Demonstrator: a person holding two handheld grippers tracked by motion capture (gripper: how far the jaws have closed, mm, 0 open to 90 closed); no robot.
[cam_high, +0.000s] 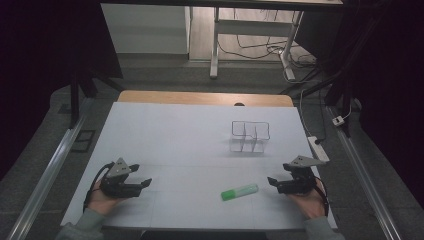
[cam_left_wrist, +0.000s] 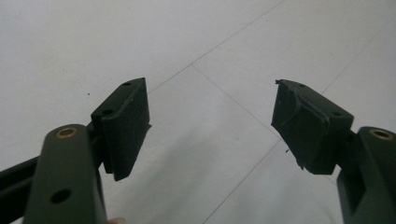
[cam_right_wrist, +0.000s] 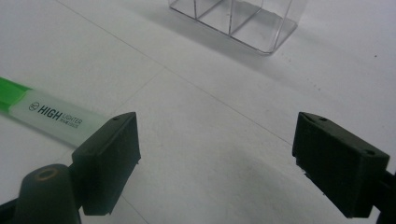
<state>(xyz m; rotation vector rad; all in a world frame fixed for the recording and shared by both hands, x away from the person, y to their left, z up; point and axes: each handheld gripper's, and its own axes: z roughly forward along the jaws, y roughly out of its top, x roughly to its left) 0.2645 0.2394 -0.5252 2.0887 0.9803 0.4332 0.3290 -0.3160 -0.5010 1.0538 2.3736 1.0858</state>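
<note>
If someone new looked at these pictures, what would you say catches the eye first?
The green highlighter stands out most, lying flat on the white table near its front edge, close to the open right gripper. Behind it, toward the middle right, stands a clear divided organiser, seemingly empty. The left gripper rests open at the front left, with nothing between its jaws.

Highlighter (cam_high: 240, 192): green cap, translucent whitish barrel with dark "HIGH LIGHTER" print, lower centre of the high view. Organizer box (cam_high: 249, 136) right of centre is clear with dark-looking edges; table sheet (cam_high: 175, 135) is plain white with thin grey grid lines, tan wood strip at its top edge. Left gripper (cam_high: 145, 182) and right gripper (cam_high: 271, 180) are black, each with a grey plate on top.
</note>
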